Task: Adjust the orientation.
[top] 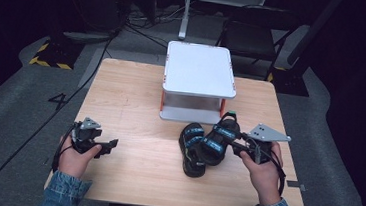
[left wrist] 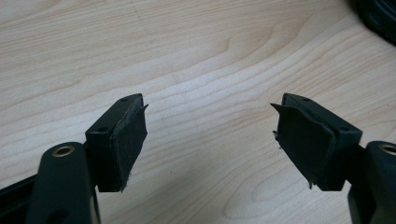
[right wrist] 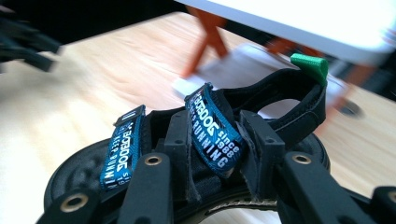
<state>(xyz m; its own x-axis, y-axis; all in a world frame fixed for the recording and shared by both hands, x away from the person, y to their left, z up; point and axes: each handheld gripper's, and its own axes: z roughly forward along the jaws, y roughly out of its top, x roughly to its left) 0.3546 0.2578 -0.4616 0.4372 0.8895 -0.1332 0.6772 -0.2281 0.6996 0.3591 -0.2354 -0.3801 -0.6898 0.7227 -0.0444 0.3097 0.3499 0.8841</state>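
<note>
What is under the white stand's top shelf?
Under the white stand, orange legs and a white lower shelf show. Its front edge looks bare; the top covers the rest.

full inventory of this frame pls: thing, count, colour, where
sandals: 2, black with blue straps; one lying on the table at centre right, the other just right of it, held by a strap in the right tool
shelf stand: 1, white with orange posts, at the table's far middle
table: 1, light wood, under everything
chair: 1, dark, on the floor behind the table
hazard tape: yellow and black, floor at far left
cables: black, on the grey floor at left
left tool: 1, black, jaws apart, over bare table at near left
right tool: 1, black, jaws closed on the sandal strap
hands: 2, with denim sleeves, at the near edge
</note>
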